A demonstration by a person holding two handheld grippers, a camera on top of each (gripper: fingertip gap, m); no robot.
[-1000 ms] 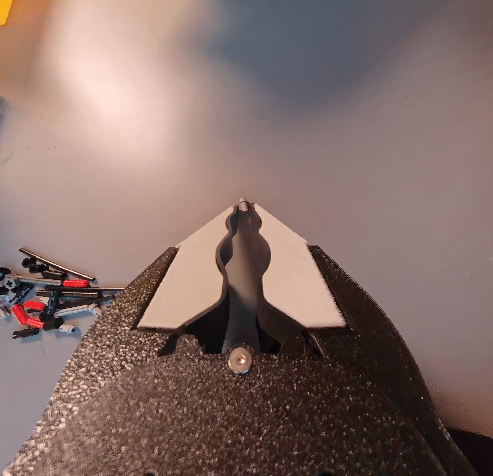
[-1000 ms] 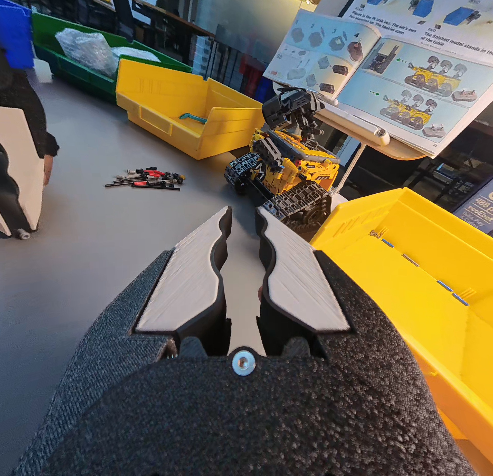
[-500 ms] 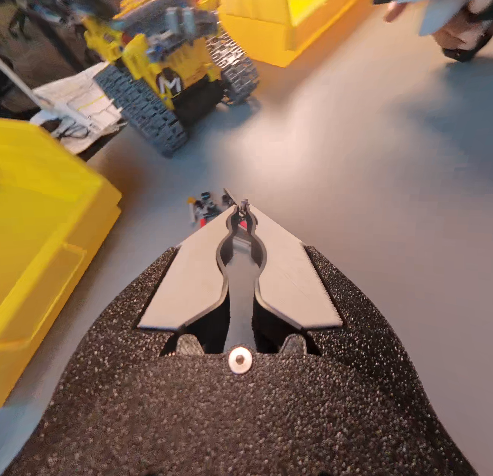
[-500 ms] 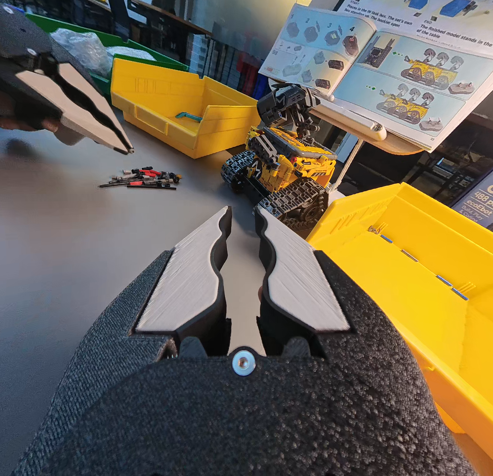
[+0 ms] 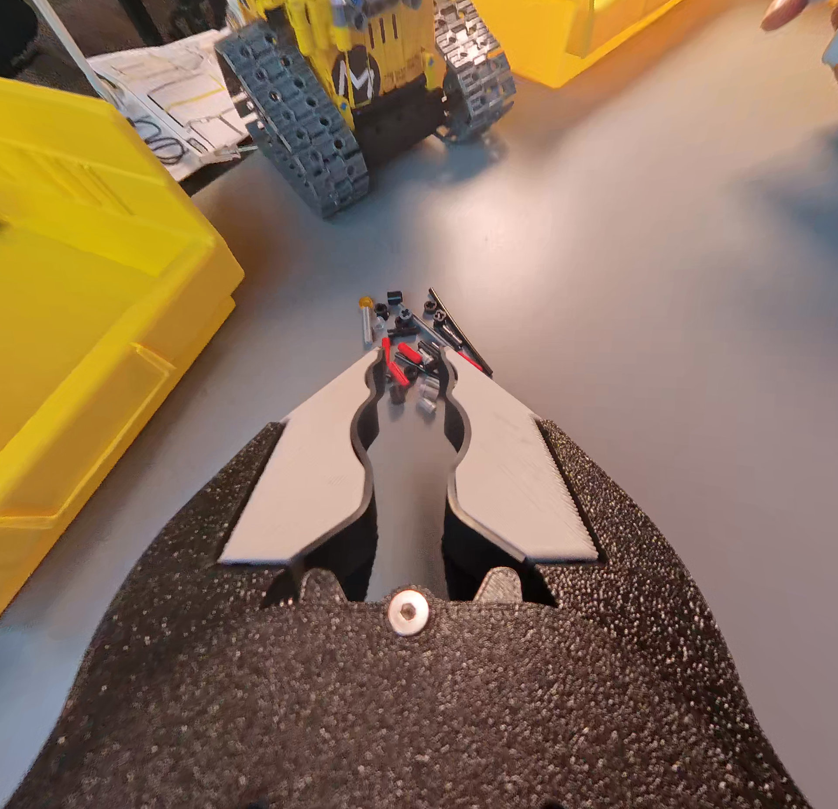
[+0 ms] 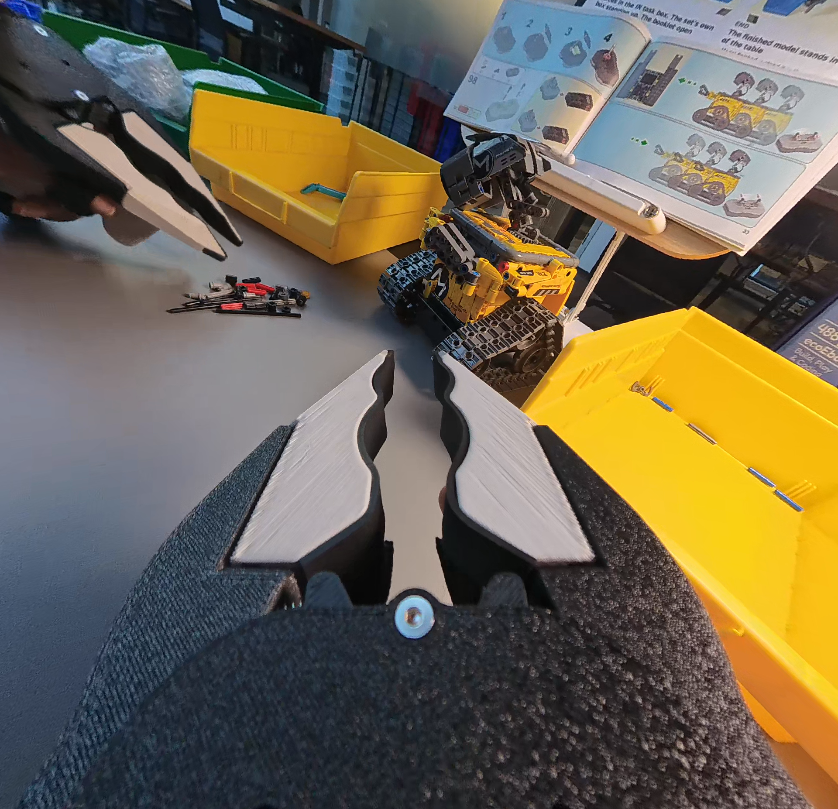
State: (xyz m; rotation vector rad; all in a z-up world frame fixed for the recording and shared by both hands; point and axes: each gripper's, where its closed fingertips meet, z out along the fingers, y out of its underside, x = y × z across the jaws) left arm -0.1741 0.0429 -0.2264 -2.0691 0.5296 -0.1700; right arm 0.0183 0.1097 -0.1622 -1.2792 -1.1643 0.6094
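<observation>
Grey bench [image 5: 612,288] lies under both tongs. The left tongs [image 5: 411,356] tilt down, tips apart and empty, above the heap of small black and red pins [image 5: 417,343]. The right tongs [image 6: 412,361] hang low, slightly parted, empty, pointing at the yellow tracked model [image 6: 480,288] between two yellow bins [image 6: 680,470].

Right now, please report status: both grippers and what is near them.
Left gripper open, empty, above pile of small black and red pins and axles. Right gripper open, empty, over grey table, near yellow tracked brick robot. Yellow bins either side.
</observation>
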